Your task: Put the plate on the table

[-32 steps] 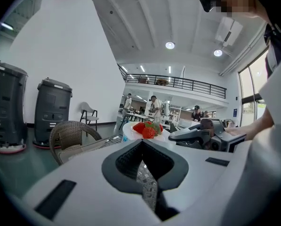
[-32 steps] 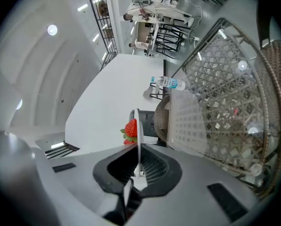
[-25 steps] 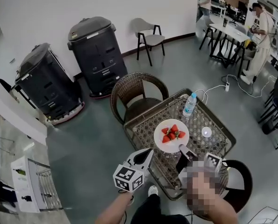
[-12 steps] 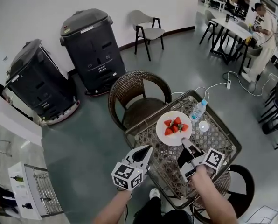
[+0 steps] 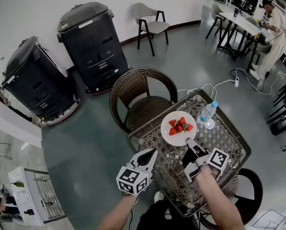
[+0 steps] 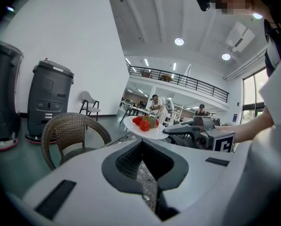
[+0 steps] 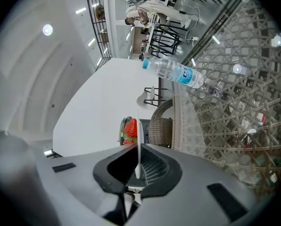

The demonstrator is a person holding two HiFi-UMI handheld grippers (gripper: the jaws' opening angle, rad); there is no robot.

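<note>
- R tool [image 5: 190, 145] clamped on near rim of strawberry plate [image 5: 178, 128], held level just over wicker bench [image 5: 229, 150].
- L tool [image 5: 150, 155] closed, empty, farther off.
- Bench lies straight below plate: likely move is down.

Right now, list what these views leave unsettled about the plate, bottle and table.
- Gap under the plate: head view, the plate itself covers it.
- Strawberries: right gripper view, the edge-on plate hides most.
- Bottle label print: too small in the head view.
- Table near edge: head view, the person's right arm covers part.
</note>
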